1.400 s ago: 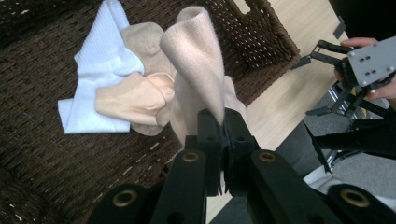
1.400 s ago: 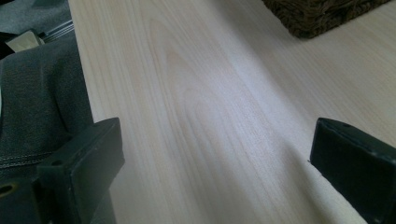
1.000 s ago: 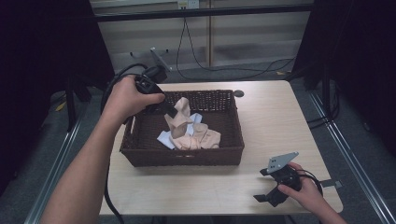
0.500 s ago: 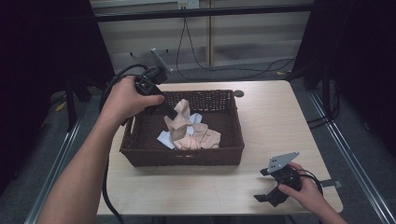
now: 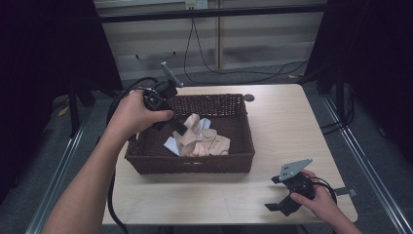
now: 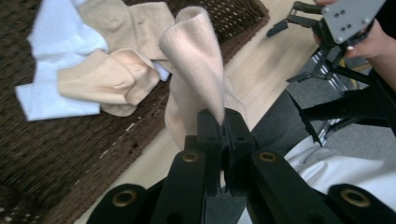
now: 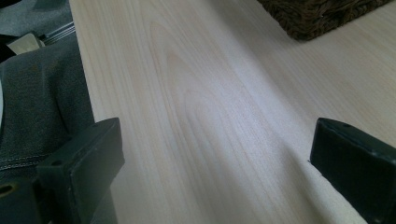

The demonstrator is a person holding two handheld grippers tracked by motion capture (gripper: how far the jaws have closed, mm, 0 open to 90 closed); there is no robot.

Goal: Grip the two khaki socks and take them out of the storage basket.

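My left gripper point(image 5: 180, 127) hangs over the dark wicker basket point(image 5: 195, 163), shut on a beige sock point(image 5: 193, 125) that is lifted clear of the pile. In the left gripper view the sock point(image 6: 196, 60) stands up in a fold from between the closed jaws of that gripper point(image 6: 224, 121). More beige socks point(image 6: 112, 79) and a white one point(image 6: 51, 70) lie on the basket floor. My right gripper point(image 5: 272, 193) rests on the table's near right corner. Its jaws stand wide apart with bare wood between them point(image 7: 217, 161).
The light wooden table point(image 5: 282, 122) has free room right of the basket and along its front edge. A basket corner point(image 7: 317, 16) is at the top of the right gripper view. Cables point(image 5: 117, 209) trail off the left side; dark floor surrounds the table.
My left hand has shifted slightly toward the near side with the beige sock still in its jaws. The right hand and its gripper have stayed put.
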